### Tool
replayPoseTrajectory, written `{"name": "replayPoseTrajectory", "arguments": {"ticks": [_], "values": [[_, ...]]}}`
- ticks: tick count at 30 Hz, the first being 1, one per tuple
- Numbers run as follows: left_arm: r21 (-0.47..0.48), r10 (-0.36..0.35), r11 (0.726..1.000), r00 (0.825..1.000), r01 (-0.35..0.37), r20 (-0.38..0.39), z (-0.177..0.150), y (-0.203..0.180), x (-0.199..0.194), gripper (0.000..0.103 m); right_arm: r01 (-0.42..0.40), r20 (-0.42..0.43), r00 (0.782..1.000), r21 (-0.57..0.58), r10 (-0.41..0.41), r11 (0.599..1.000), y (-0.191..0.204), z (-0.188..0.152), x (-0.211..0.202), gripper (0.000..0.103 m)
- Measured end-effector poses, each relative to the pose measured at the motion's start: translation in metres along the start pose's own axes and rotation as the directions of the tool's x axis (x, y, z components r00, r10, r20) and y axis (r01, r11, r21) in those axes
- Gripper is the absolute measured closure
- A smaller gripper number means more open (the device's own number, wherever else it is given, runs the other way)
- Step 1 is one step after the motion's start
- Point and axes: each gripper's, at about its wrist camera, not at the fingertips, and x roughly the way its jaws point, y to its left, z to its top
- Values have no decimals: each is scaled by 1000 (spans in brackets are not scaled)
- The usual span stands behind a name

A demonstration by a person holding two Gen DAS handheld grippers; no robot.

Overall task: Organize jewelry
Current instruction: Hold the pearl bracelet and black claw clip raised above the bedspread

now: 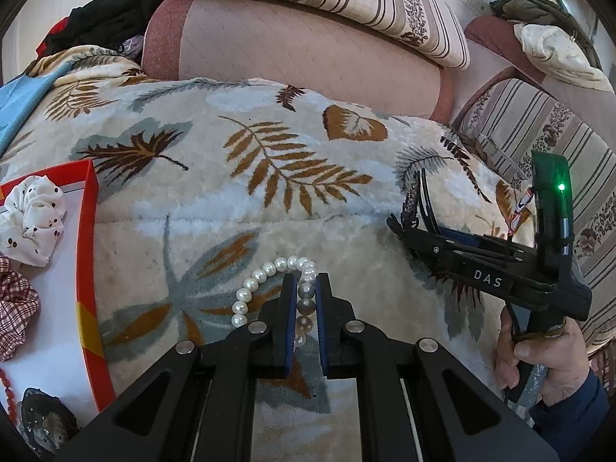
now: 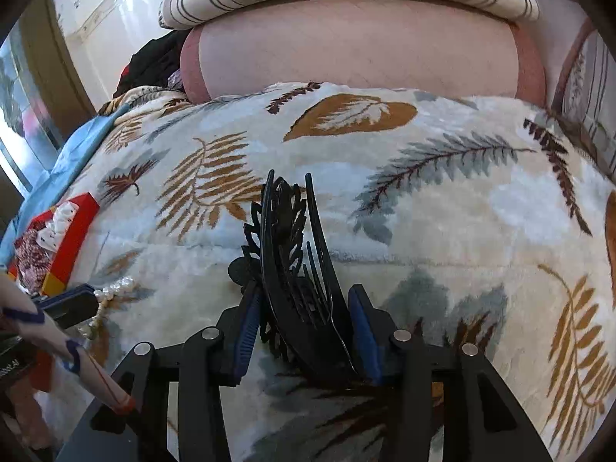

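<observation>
A white pearl strand (image 1: 265,277) lies on the leaf-patterned blanket (image 1: 269,177). My left gripper (image 1: 307,296) is closed on several of its pearls at the strand's right end. My right gripper (image 2: 304,308) is shut on a black ornate hair comb (image 2: 292,254), whose teeth point up and away. In the left wrist view the right gripper (image 1: 408,219) hovers over the blanket to the right, comb (image 1: 414,196) in its jaws. In the right wrist view the pearls (image 2: 111,288) and the left gripper's fingertips (image 2: 73,304) show at far left.
A red-rimmed white tray (image 1: 86,254) at the left holds a white dotted scrunchie (image 1: 32,215), a plaid scrunchie (image 1: 15,308), red beads and a dark hair clip (image 1: 46,419). Pink bolster (image 1: 292,50) and striped cushions lie behind; blue cloth at far left.
</observation>
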Motion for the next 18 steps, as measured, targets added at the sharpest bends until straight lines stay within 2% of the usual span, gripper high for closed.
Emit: {"name": "replayPoseTrajectory", "arguments": {"ticks": [5, 9, 18], "values": [[-1, -8, 1000, 1000, 8, 14, 2, 0, -4, 94, -126, 37, 992, 131, 122, 983, -16, 2, -11, 53], [2, -12, 1000, 1000, 12, 28, 3, 0, -6, 94, -209, 98, 976, 183, 194, 961, -17, 2, -31, 53], [24, -3, 1000, 996, 1, 94, 5, -6, -17, 94, -239, 153, 964, 150, 216, 959, 0, 0, -54, 53]]}}
